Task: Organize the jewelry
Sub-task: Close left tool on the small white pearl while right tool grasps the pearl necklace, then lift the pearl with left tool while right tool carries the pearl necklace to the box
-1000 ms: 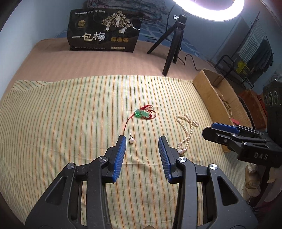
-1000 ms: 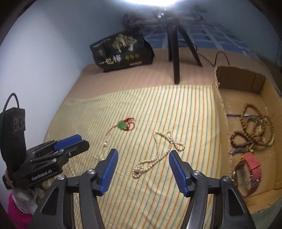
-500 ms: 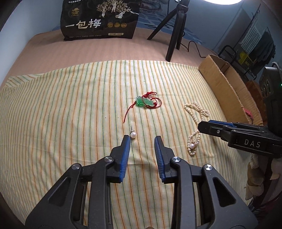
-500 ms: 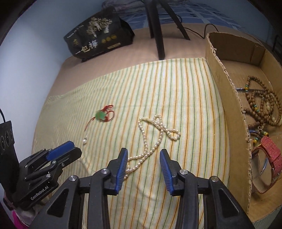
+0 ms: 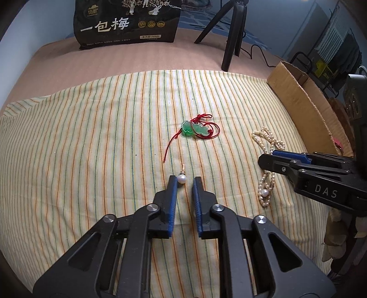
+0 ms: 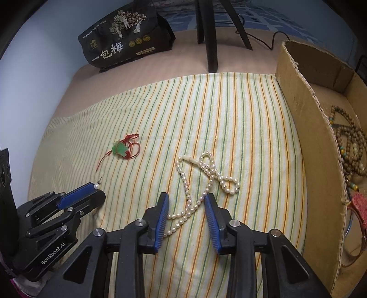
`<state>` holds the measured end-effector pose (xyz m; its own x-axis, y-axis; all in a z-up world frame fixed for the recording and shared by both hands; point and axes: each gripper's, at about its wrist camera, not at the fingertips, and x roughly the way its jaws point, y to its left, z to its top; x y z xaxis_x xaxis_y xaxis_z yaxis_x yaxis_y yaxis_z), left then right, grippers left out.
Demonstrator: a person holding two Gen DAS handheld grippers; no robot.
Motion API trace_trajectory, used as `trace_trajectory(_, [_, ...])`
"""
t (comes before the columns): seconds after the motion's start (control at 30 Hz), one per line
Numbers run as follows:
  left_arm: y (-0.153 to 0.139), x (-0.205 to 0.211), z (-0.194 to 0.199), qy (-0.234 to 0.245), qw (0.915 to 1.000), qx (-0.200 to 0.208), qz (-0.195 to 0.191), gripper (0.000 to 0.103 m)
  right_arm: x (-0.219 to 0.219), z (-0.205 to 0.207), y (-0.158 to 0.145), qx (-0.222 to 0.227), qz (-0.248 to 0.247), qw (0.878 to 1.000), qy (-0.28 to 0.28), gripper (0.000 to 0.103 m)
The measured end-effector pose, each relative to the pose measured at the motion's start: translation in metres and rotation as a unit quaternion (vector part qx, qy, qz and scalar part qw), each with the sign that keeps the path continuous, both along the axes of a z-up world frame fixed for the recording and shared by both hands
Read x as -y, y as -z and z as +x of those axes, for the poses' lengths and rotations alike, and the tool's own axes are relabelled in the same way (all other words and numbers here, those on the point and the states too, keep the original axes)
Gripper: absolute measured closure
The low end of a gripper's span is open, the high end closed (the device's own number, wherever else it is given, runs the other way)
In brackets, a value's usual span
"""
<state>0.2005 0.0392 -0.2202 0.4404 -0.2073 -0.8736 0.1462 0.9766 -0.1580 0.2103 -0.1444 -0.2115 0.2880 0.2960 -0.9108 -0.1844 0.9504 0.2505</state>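
Observation:
A single pearl earring [image 5: 182, 178] lies on the striped cloth [image 5: 91, 137]. My left gripper [image 5: 185, 180] has its jaws drawn to a narrow gap. The pearl sits at the tips against the left pad, apart from the right pad. From the right wrist the pearl earring [image 6: 97, 186] shows at the tip of the left gripper [image 6: 98, 190]. A white pearl necklace [image 6: 206, 169] lies looped on the cloth. My right gripper [image 6: 186, 197] straddles its lower strand with closing jaws, and the pads do not press it. A green jade pendant [image 5: 195, 129] on red cord lies farther back.
A cardboard box [image 6: 305, 128] stands along the cloth's right side, with wooden bead strings [image 6: 351, 142] and a red strap [image 6: 359, 204] inside. A black snack bag [image 5: 128, 20] and a tripod [image 5: 231, 41] stand behind the cloth.
Both grippers have sunk toward the cloth and their jaws have narrowed. The left one has come up to the pearl earring, and the right one now straddles the necklace's lower strand.

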Motion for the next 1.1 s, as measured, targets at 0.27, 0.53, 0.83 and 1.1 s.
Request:
trace_trajectory(0.27, [0.002,0.000,0.000,0.000,1.0000,0.004,0.008,0.097,-0.001,0.002,0.001,0.016,-0.011,1.000,-0.008,0.097])
trace_trajectory(0.53, [-0.007,-0.004,-0.002,-0.007,0.9999,0.013,0.005,0.097,0.001,-0.001,-0.010,0.019,0.024,0.999,-0.011,0.098])
trace_trajectory(0.83, [-0.034,-0.009,-0.010,-0.012,0.9989,0.044,-0.011,0.097,-0.005,-0.006,-0.056,0.062,0.057,0.996,-0.020,0.098])
trace_trajectory(1.1, [-0.058,-0.002,-0.020,-0.006,0.9973,0.068,-0.027,0.097,0.005,-0.013,-0.094,0.101,0.077,0.992,-0.021,0.098])
